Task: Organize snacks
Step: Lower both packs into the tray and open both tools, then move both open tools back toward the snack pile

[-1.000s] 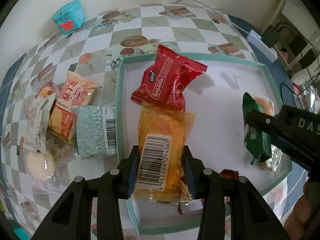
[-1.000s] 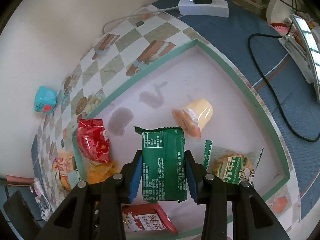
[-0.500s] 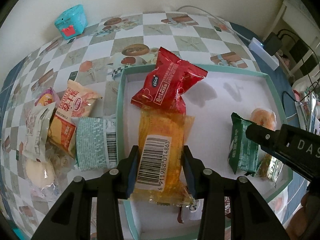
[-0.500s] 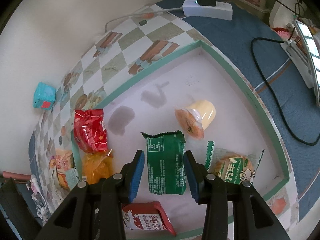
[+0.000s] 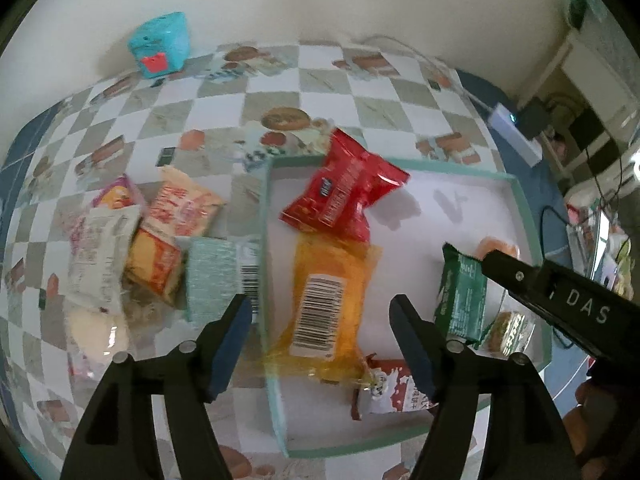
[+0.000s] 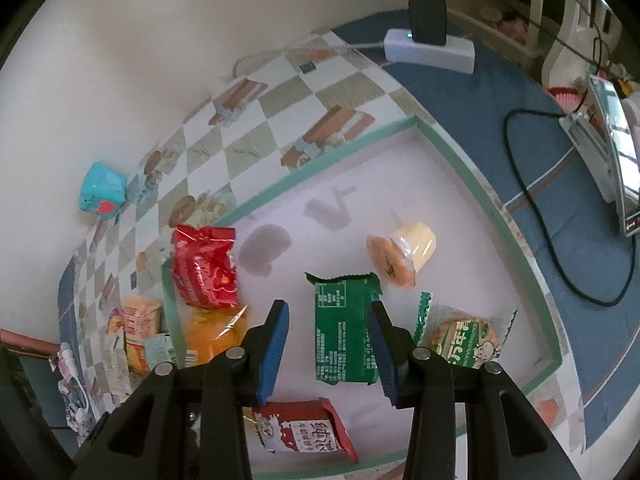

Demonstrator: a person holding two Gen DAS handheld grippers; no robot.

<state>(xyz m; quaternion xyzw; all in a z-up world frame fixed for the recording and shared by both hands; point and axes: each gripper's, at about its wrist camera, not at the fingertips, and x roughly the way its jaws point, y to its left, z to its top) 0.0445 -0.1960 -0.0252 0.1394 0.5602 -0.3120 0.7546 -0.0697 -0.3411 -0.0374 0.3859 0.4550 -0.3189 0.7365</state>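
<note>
The white tray with a teal rim [image 5: 264, 240] holds several snacks. An orange packet with a barcode [image 5: 328, 300] lies flat inside its left wall. My left gripper [image 5: 320, 316] hangs over it with its jaws opening, and both pads stand clear of the packet. A green packet [image 6: 344, 328] lies on the tray floor below my right gripper [image 6: 328, 312]. Those jaws stand narrow, and a gap shows between the left pad and the packet. In the left wrist view, a right gripper finger [image 5: 520, 276] reaches over the green packet [image 5: 460, 292].
In the tray lie a red packet [image 5: 344, 192], a jelly cup [image 6: 404, 252], a round cake packet [image 6: 464, 336] and a red-and-white packet [image 6: 304, 432]. Loose snacks [image 5: 160, 240] are piled left of the tray. A turquoise box [image 5: 160, 46] stands by the wall; a power strip [image 6: 432, 50] lies beyond the tray.
My left jaws have opened off the orange packet and the hand has lifted. The green packet has left the right jaws and now lies on the tray floor.
</note>
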